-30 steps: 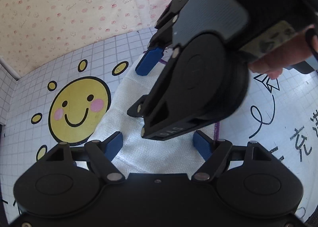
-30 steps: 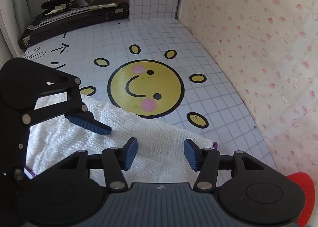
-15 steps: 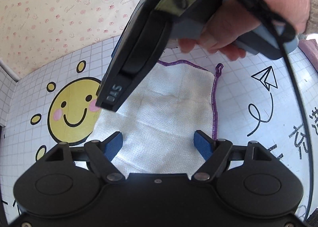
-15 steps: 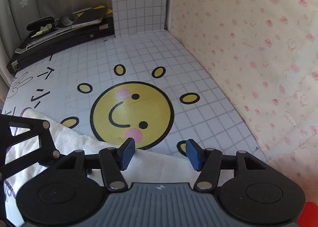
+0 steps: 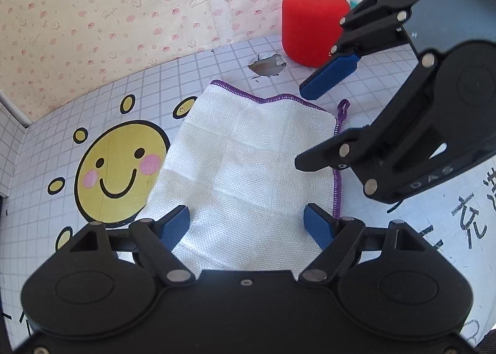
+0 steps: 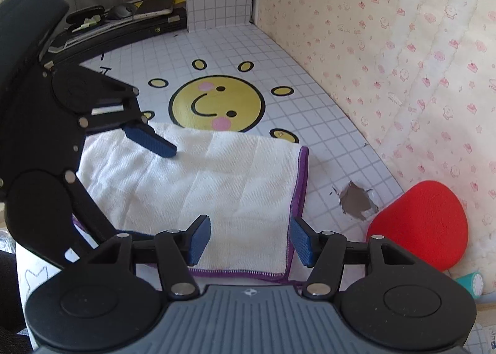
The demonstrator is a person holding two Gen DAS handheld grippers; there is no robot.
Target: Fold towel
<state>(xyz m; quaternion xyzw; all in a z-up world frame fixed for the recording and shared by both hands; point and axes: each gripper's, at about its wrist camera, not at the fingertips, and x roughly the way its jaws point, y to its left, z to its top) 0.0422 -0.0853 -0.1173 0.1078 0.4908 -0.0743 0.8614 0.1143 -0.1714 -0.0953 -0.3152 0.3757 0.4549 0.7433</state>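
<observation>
Gridded counter (image 6: 325, 124) carries the white towel (image 6: 217, 186) beside the smiley print (image 6: 217, 103), long axis running along it. Both hand-held grippers, left (image 5: 248, 227) and right (image 6: 249, 239), hover released; the right sits nearer the purple-hemmed end.

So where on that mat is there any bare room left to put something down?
The widest free patch is the gridded mat beyond the smiley sun, toward the black case. A narrower strip runs between the towel and the pink-patterned wall. It is crowded near the red object and the torn hole.
</observation>
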